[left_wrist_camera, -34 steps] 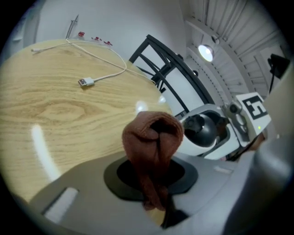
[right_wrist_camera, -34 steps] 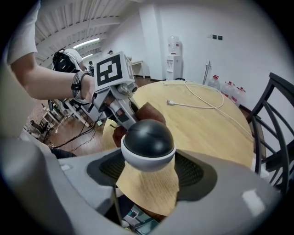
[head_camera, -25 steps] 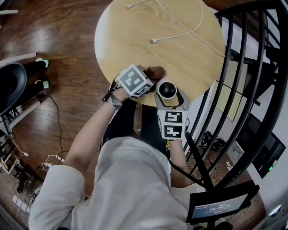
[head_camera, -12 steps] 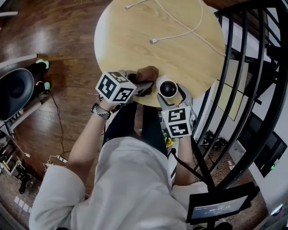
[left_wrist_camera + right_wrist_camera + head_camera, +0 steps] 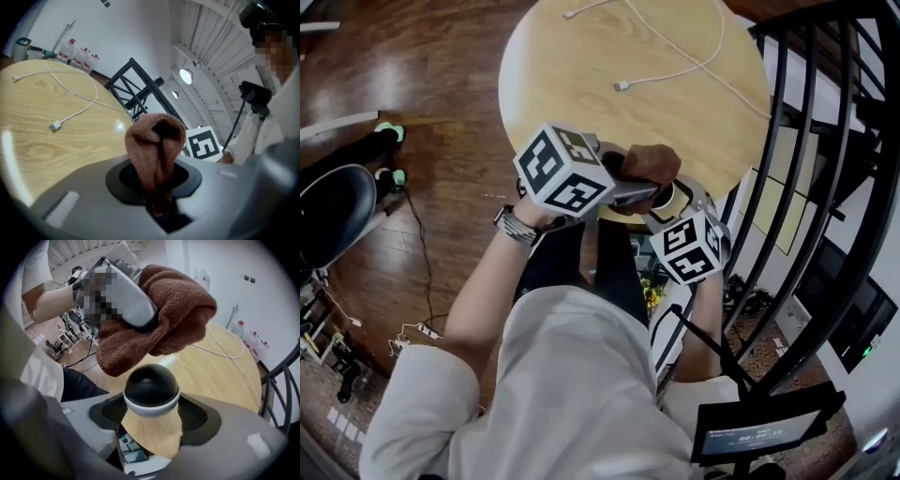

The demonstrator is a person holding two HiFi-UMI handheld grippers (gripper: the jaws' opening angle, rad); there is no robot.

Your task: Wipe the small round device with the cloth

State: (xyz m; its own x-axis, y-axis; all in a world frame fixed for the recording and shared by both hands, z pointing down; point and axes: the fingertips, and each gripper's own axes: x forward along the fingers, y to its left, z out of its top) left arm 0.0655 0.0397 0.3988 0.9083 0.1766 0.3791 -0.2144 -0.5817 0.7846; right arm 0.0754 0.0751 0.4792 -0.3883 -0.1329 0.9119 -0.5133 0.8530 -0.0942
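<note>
Between the jaws of the left gripper point(image 5: 157, 178), pinched shut, stands the rust-brown terry cloth point(image 5: 157, 136). The right gripper point(image 5: 152, 416) grips the small round device, a black dome on a pale ring point(image 5: 151, 385). It's braced at the near edge of the round light-wood table point(image 5: 581, 75), likely so the cloth just above can rub it. A white charging cable point(image 5: 675, 67) lies well apart. No readable brand, only square markers point(image 5: 567, 169).

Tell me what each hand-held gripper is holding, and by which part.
The left hand-held gripper pinches the brown cloth by a bunched fold. The right hand-held gripper clamps the small round device by its two sides, near the base.
</note>
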